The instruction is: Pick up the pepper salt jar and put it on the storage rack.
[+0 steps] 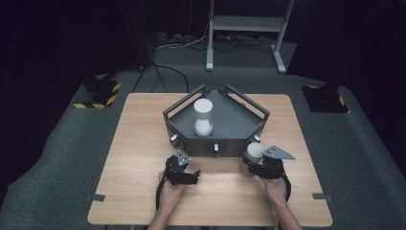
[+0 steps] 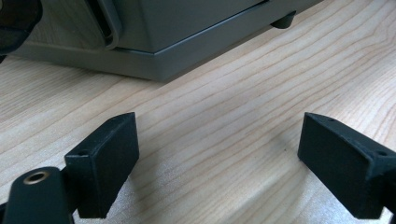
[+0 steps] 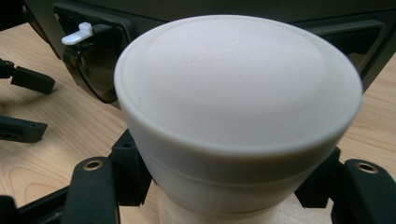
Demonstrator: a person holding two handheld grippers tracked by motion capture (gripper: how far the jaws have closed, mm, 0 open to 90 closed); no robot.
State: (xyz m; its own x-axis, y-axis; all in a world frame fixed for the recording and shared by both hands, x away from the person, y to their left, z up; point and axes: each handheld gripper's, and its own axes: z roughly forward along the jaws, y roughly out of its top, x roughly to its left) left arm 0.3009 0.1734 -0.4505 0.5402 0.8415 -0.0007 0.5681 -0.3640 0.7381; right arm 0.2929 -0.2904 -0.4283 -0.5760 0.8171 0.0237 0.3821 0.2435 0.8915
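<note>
Right claw [image 1: 256,165] clamped on white lidded jar [image 3: 236,116] at tray's [image 1: 239,122] near-right corner, left claw [image 2: 219,163] apart and idle on worktop [image 1: 139,143]; next: probably lift jar over rim.

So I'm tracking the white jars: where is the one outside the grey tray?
In the high view the white jar stands on the table at the tray's front right corner, gripped by the right gripper.
</note>
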